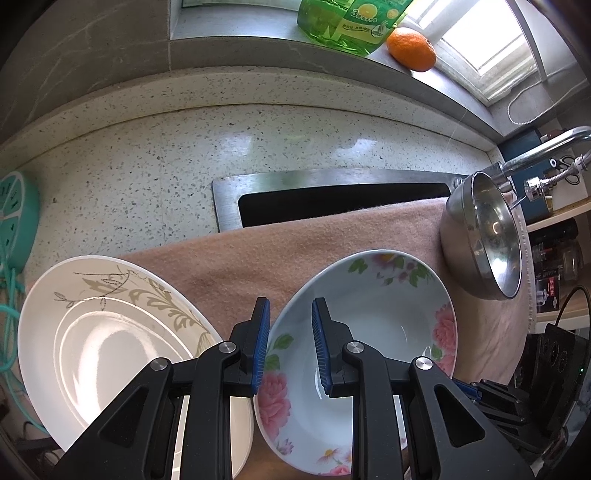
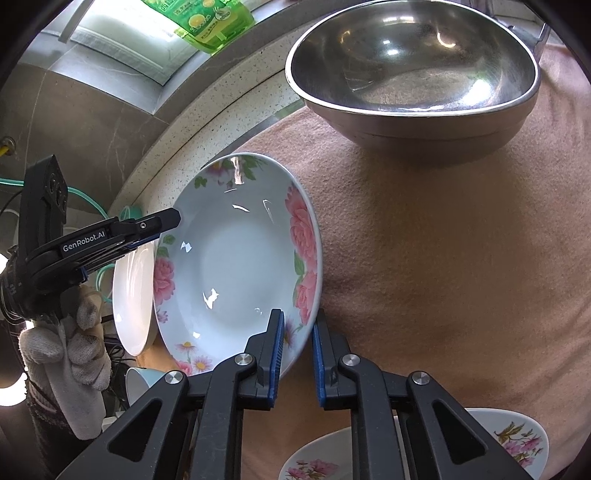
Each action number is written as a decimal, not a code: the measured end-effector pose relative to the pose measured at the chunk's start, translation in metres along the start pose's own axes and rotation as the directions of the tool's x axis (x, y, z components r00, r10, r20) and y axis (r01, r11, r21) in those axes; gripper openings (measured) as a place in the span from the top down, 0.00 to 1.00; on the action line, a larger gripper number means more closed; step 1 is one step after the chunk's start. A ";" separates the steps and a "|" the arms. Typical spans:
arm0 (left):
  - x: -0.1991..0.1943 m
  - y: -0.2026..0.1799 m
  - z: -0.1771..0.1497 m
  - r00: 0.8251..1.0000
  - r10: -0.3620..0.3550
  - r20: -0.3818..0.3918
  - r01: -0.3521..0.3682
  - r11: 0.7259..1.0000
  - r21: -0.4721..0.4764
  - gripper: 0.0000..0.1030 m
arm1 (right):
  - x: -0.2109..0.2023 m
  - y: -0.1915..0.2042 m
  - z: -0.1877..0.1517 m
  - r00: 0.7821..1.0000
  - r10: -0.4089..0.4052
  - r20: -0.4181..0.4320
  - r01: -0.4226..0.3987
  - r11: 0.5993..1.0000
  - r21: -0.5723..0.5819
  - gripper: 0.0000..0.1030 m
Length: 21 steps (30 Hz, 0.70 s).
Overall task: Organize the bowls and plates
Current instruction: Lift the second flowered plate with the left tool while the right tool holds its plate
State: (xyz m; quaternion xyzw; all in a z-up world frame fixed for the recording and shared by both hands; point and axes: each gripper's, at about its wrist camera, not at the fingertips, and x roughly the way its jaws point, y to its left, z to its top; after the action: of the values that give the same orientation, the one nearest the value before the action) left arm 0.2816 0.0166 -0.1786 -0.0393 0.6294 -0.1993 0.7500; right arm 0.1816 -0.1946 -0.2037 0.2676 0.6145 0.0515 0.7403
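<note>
A pale blue floral bowl [image 1: 369, 325] [image 2: 236, 258] lies on a tan cloth [image 1: 295, 251] [image 2: 443, 258]. My left gripper [image 1: 291, 343] is open, its fingers straddling the bowl's near rim; it also shows in the right wrist view [image 2: 162, 221] at the bowl's left rim. My right gripper [image 2: 298, 354] is open, its fingers straddling the bowl's rim at the opposite side. A white plate with a grey leaf pattern [image 1: 110, 332] [image 2: 133, 302] lies left of the bowl. A steel bowl [image 1: 487, 236] [image 2: 413, 66] stands on the cloth beyond.
A sink [image 1: 332, 206] lies partly under the cloth, with a faucet [image 1: 546, 151] at the right. A green detergent bottle [image 1: 351, 22] and an orange [image 1: 412, 50] stand on the windowsill. Another floral dish [image 2: 517, 443] lies under my right gripper. A teal cup [image 2: 138, 384] sits low left.
</note>
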 end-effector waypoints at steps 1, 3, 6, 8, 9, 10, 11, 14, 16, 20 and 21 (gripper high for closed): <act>0.000 0.000 0.000 1.000 -0.001 0.001 0.001 1.000 0.000 0.80 | 0.000 0.000 0.000 1.000 -0.001 0.000 0.001 1.000 0.000 0.87; -0.002 0.000 -0.001 1.000 -0.009 0.002 0.009 1.000 -0.007 0.80 | -0.001 -0.001 0.000 1.000 -0.001 -0.003 0.001 1.000 0.007 0.87; -0.004 -0.001 -0.002 1.000 -0.012 0.002 0.012 1.000 0.001 0.80 | -0.001 -0.005 0.000 1.000 0.005 -0.010 -0.005 1.000 0.022 0.87; -0.004 -0.003 -0.003 1.000 -0.004 0.001 0.004 1.000 0.020 0.80 | -0.001 -0.007 0.000 1.000 0.007 -0.009 -0.007 1.000 0.028 0.87; -0.002 -0.004 -0.004 1.000 0.006 -0.003 -0.006 0.999 0.037 0.80 | -0.001 -0.007 0.000 1.000 0.005 -0.008 -0.005 0.999 0.032 0.87; 0.000 -0.005 -0.006 1.000 0.017 -0.012 -0.016 0.999 0.048 0.80 | -0.001 -0.008 0.001 1.000 0.005 -0.006 -0.004 0.999 0.033 0.87; 0.001 -0.005 -0.007 1.000 0.022 -0.017 -0.021 0.998 0.057 0.80 | -0.001 -0.009 0.002 1.000 0.006 -0.003 -0.006 0.999 0.033 0.87; 0.003 -0.001 -0.008 0.999 0.031 -0.021 -0.030 0.998 0.063 0.84 | -0.004 -0.009 0.003 1.000 0.007 0.010 -0.007 1.000 0.027 0.87; 0.002 0.002 -0.008 1.000 0.018 -0.023 -0.017 0.998 0.053 0.85 | -0.005 -0.008 0.003 1.000 0.003 0.014 -0.003 1.000 0.021 0.87; 0.000 0.001 -0.009 1.000 0.024 -0.016 -0.023 0.998 0.058 0.85 | -0.004 -0.009 0.002 1.000 0.005 0.014 -0.005 1.000 0.028 0.87; 0.000 0.001 -0.010 1.000 0.026 -0.016 -0.025 0.998 0.057 0.85 | -0.004 -0.010 0.002 1.000 0.005 0.013 -0.005 1.000 0.030 0.87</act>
State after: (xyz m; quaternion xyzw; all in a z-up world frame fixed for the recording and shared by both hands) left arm 0.2724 0.0191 -0.1809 -0.0084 0.6302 -0.2079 0.7481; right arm 0.1802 -0.2054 -0.2041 0.2805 0.6097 0.0423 0.7402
